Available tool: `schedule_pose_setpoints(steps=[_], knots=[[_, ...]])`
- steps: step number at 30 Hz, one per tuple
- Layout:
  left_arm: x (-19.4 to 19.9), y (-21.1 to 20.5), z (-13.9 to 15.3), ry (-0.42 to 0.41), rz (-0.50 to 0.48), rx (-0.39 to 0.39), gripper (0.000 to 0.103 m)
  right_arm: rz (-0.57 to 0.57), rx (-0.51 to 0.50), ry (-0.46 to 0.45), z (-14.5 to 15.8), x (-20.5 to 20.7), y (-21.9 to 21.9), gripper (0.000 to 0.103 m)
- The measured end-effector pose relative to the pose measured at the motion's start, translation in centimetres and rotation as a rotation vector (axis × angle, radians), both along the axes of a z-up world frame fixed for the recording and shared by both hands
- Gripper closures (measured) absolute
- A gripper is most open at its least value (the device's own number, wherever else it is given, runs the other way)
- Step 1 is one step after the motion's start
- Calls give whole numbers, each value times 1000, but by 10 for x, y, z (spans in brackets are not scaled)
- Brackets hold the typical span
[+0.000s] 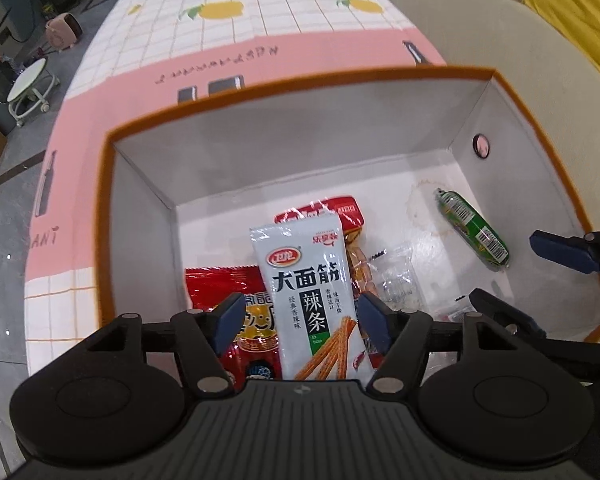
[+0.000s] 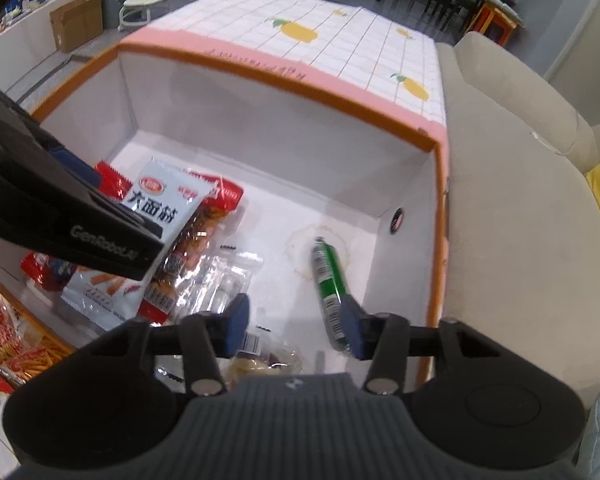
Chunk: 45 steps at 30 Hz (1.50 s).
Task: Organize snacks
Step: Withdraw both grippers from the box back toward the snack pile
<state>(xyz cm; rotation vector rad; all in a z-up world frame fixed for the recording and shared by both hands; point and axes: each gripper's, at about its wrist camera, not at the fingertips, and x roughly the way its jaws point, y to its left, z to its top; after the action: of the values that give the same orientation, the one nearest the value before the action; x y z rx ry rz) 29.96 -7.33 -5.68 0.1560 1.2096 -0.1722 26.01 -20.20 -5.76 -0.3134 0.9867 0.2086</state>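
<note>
An orange-rimmed box (image 1: 300,80) with a white lining stands on the table; its rim (image 2: 300,86) also shows in the right wrist view. My left gripper (image 1: 300,322) is open over the box's near left part. A white spicy-strip packet (image 1: 304,280) stands between its pads, with a gap at the left pad. My right gripper (image 2: 295,326) is open with nothing between its pads. A green sausage (image 2: 327,276) lies on the box floor, its lower end behind the right fingertip (image 2: 352,328). Red packets (image 1: 216,284) and clear wrappers (image 1: 396,272) lie on the floor.
The box sits on a pink and white checked tablecloth (image 1: 228,20) with lemon prints. A beige sofa (image 2: 512,200) runs along the right side. More snack packets (image 2: 12,340) lie outside the box at its left. A white stool (image 1: 28,84) stands on the floor.
</note>
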Motion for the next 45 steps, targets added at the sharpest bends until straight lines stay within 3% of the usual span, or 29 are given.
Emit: schedule_pose_setpoints(steps=[4, 18, 24, 33, 42, 45], knots=[[-9, 5, 17, -45, 21, -12, 26, -11, 23, -24, 11, -9, -2, 34], [-76, 10, 81, -295, 12, 8, 25, -44, 147, -156, 63, -68, -7, 17], [-119, 13, 95, -399, -11, 14, 22, -35, 193, -183, 69, -106, -8, 9], [-177, 29, 82, -402, 18, 0, 20, -59, 249, -201, 59, -159, -11, 9], [-212, 61, 53, -308, 126, -108, 20, -113, 292, -187, 32, -200, -16, 8], [-220, 67, 41, -292, 128, -107, 20, -131, 291, -166, 20, -207, -16, 8]])
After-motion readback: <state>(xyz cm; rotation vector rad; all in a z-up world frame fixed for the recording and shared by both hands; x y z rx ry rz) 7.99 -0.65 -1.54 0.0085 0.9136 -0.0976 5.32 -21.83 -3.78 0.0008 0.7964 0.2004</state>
